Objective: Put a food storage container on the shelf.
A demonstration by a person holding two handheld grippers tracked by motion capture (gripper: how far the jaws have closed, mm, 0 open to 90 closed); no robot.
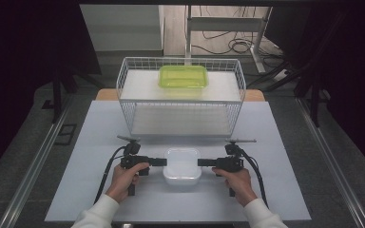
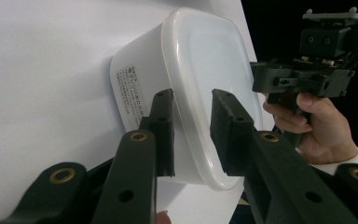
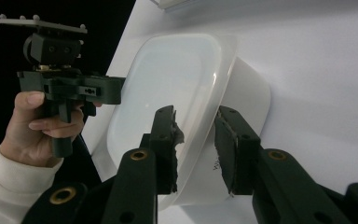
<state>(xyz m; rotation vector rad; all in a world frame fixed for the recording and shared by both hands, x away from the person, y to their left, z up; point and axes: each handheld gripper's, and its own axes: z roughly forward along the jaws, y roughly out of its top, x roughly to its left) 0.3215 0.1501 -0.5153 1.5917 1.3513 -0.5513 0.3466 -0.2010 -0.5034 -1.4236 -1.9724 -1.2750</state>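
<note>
Fingers of the left gripper straddle the lid rim of the white lidded container, one pad above and one below, gaps still visible, so open; the right gripper brackets the opposite rim likewise, pads not yet pressing. That container sits at lower centre of the frame on the desk. It looks light, rigid, smooth plastic, likely slippery, so the protruding lid lip seems the best hold. Count: one white container, one green container atop one wire basket, two grippers.

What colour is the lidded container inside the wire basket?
Translucent yellow-green container, seen best in the high view, on the upper shelf of the white wire basket.
</note>
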